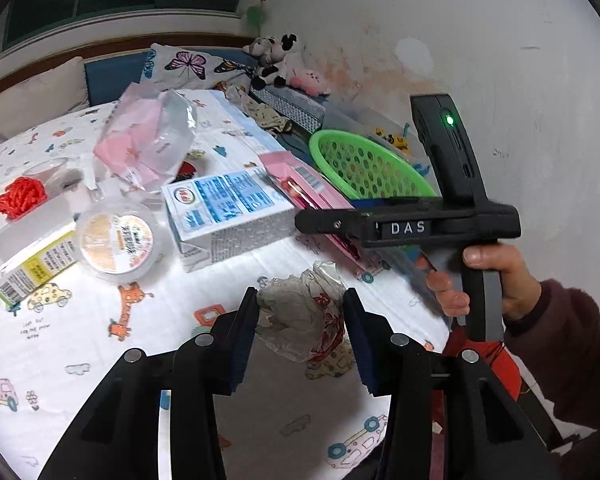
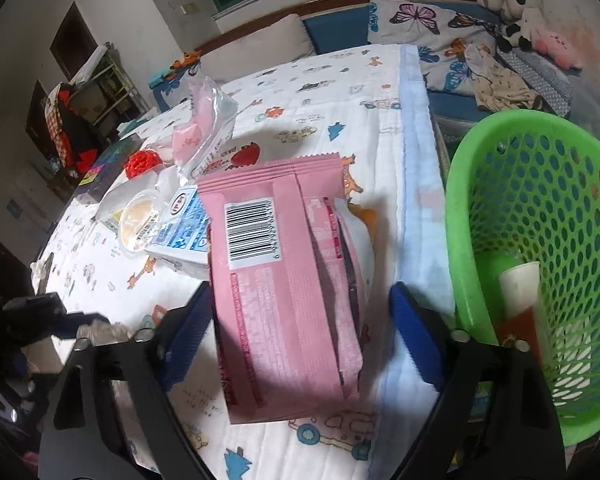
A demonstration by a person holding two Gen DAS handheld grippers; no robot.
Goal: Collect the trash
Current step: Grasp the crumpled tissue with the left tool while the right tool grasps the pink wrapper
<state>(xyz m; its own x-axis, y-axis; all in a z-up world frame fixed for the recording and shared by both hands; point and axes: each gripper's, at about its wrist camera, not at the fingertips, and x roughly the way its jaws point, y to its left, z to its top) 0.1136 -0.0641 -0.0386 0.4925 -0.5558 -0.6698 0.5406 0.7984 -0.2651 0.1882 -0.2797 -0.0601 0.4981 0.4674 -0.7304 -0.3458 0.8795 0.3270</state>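
Note:
A crumpled pale wrapper with red print [image 1: 300, 316] sits between the blue pads of my left gripper [image 1: 300, 300], which is shut on it just above the patterned bedsheet. A flat pink snack packet with a barcode [image 2: 284, 300] lies on the sheet between the fingers of my right gripper [image 2: 300, 300]. Its left pad touches the packet's edge, while the right pad [image 2: 412, 332] stands clear of it, so the gripper is open. The green mesh basket [image 2: 460, 208] stands just right of the packet, off the bed's edge, with a paper cup [image 2: 518, 292] inside.
More litter lies further back on the sheet: a blue-and-white carton [image 1: 228, 208], a round lidded tub [image 1: 116, 240], a red net [image 1: 18, 196], a clear pink bag [image 1: 148, 140]. A person's hand [image 1: 484, 276] grips the right tool. Pillows and soft toys line the wall.

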